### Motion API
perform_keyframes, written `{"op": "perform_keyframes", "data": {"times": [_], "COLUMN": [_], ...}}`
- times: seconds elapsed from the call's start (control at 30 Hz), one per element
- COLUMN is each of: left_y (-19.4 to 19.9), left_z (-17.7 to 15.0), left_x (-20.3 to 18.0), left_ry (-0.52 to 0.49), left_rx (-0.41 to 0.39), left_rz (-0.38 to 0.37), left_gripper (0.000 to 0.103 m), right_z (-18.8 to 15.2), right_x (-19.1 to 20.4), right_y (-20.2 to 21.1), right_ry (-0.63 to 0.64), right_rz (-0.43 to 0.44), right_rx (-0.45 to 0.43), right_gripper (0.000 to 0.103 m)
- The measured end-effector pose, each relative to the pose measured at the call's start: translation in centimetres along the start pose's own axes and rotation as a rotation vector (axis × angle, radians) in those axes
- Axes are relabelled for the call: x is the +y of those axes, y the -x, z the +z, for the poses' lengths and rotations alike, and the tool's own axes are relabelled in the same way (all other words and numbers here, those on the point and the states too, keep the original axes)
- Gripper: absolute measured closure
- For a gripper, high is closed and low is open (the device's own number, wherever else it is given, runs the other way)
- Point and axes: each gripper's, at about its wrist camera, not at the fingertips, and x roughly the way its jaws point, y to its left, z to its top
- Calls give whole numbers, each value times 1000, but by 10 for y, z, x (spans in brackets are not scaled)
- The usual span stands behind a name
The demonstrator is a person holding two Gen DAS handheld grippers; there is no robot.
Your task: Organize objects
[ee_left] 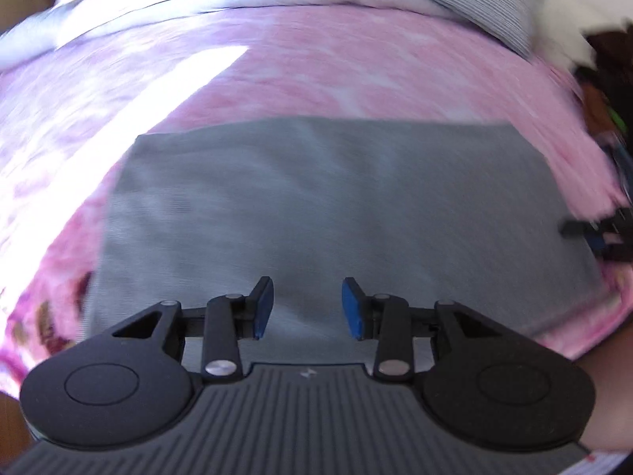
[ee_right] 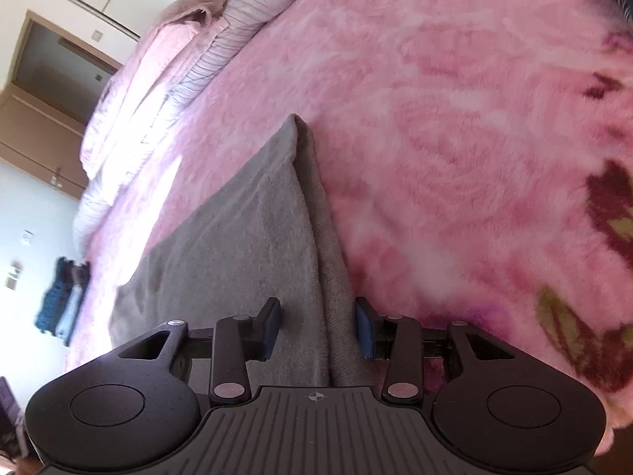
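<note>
A grey cloth (ee_left: 316, 206), folded into a flat rectangle, lies on the pink flowered blanket (ee_left: 336, 71) of a bed. My left gripper (ee_left: 307, 304) hovers over the cloth's near edge; its jaws stand apart with nothing pinched between the blue pads. My right gripper (ee_left: 593, 233) shows at the cloth's right edge in the left wrist view. In the right wrist view the same cloth (ee_right: 245, 237) runs away from the camera. Its doubled edge passes between the fingers of the right gripper (ee_right: 318, 324), which stands open. The pads (ee_right: 366, 328) do not press on it.
Folded pink bedding (ee_right: 134, 91) and a striped pillow (ee_right: 221, 51) lie along the bed's far side. The striped pillow (ee_left: 486, 4) also appears top right in the left wrist view. Blue clothes (ee_right: 63, 301) sit at the bed's left edge. A wooden door frame (ee_right: 23, 118) stands beyond.
</note>
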Motion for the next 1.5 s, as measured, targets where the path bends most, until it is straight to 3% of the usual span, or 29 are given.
{"op": "perform_keyframes", "data": {"times": [0.17,0.2,0.33,0.43,0.53,0.63,0.7,0.8,0.9,1.03,1.17,1.27,1.3,1.37,1.43,1.5], "left_y": [-6,-8,-14,-16,-12,-1,9,17,25,29,28,29,30,29,28,26], "left_z": [3,1,-3,-1,7,14,18,22,20,10,-2,-8,-9,-7,-3,5], "left_x": [57,65,63,60,84,118,141,180,222,269,300,306,306,305,299,290], "left_ry": [143,155,68,39,147,247,281,337,370,446,486,491,492,493,504,521], "left_rx": [32,42,37,44,83,68,48,42,45,79,111,128,132,131,136,131], "left_rz": [37,41,35,35,-45,-79,-95,-123,-122,-121,-140,-162,-177,-219,-277,-348], "left_gripper": [72,72,71,71,71,76,77,79,78,79,79,79,79,79,79,79], "right_z": [6,5,2,3,7,10,4,-11,-51,-121,-195,-232,-239,-239,-230,-218], "right_x": [-5,-4,8,34,65,125,173,254,341,411,426,404,397,395,400,406], "right_y": [-5,-4,-3,-9,-13,-24,-24,-23,-45,-98,-175,-230,-239,-237,-219,-181], "right_ry": [-28,-25,-56,-37,-14,183,317,452,644,874,1035,1081,1078,1120,1078,999], "right_rz": [36,26,-59,-189,-353,-579,-665,-656,-610,-516,-494,-535,-552,-548,-487,-420], "right_rx": [-5,-5,-15,-12,10,33,-20,-108,-163,-136,-18,111,118,103,152,126], "right_gripper": [68,74,93,95,100,101,101,101,101,101,99,95,93,87,63,62]}}
